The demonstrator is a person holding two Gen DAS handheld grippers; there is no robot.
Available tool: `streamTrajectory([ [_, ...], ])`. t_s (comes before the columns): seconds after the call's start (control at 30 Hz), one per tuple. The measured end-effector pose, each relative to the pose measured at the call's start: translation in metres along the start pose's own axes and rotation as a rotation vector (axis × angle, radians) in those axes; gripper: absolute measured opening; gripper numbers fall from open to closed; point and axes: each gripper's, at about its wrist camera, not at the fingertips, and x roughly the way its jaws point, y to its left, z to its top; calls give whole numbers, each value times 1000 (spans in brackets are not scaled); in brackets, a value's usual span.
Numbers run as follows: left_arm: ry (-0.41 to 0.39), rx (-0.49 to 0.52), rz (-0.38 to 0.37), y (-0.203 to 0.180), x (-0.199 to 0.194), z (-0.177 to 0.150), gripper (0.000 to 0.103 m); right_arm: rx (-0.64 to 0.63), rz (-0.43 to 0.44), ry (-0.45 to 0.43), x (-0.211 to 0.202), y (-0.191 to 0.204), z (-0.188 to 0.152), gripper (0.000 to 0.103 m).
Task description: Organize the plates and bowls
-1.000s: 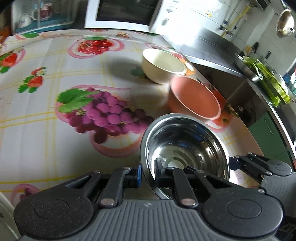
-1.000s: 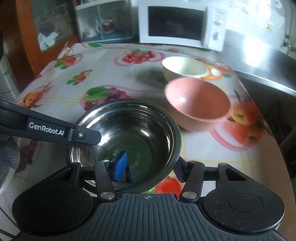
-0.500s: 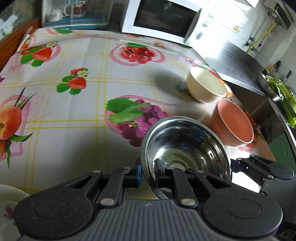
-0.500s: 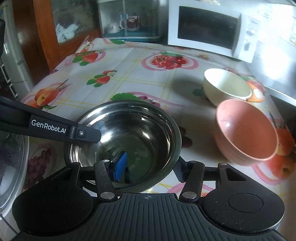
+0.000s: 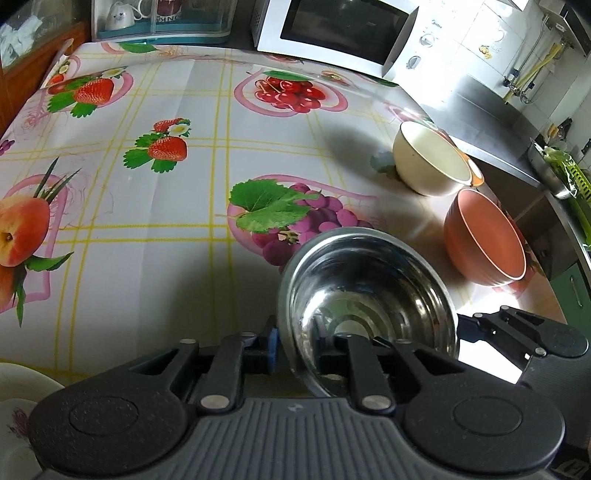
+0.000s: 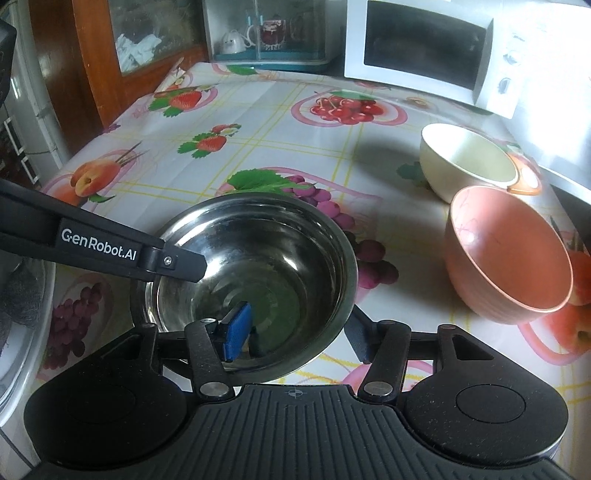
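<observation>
A steel bowl point(image 5: 369, 295) is held above the fruit-print tablecloth. My left gripper point(image 5: 295, 347) is shut on its near-left rim, one finger inside and one outside. My right gripper point(image 6: 295, 332) is open around the same steel bowl point(image 6: 258, 266), one blue pad inside it and the other finger outside its right wall, with gaps showing. A pink bowl point(image 5: 484, 240) and a cream bowl point(image 5: 428, 162) stand on the table to the right; they also show in the right wrist view as the pink bowl point(image 6: 506, 254) and the cream bowl point(image 6: 465, 162).
A white microwave point(image 5: 332, 33) and a glass cabinet with cups point(image 6: 266, 33) stand at the table's far edge. White plates point(image 5: 18, 406) lie at the near left. A metal counter point(image 5: 491, 122) runs to the right of the table.
Both grippers and the steel bowl have moved left and back from the pink and cream bowls, which now sit further right in both views. White plates have come into view at lower left.
</observation>
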Motion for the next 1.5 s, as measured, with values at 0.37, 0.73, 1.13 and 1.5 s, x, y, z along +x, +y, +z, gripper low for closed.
streamTrajectory([
  [0.37, -47, 39, 21, -15, -24, -2, 53, -2, -23, -32, -25, -6, -3, 62],
  [0.73, -89, 86, -26, -42, -39, 13, 67, 37, -115, -76, -47, -39, 4, 64],
  [1.13, -75, 137, -117, -94, -8, 46, 65, 163, -249, -97, -44, -112, 10, 65],
  [1.5, -39, 141, -164, -125, 39, 73, 56, 217, -264, -45, -9, -152, 11, 63],
])
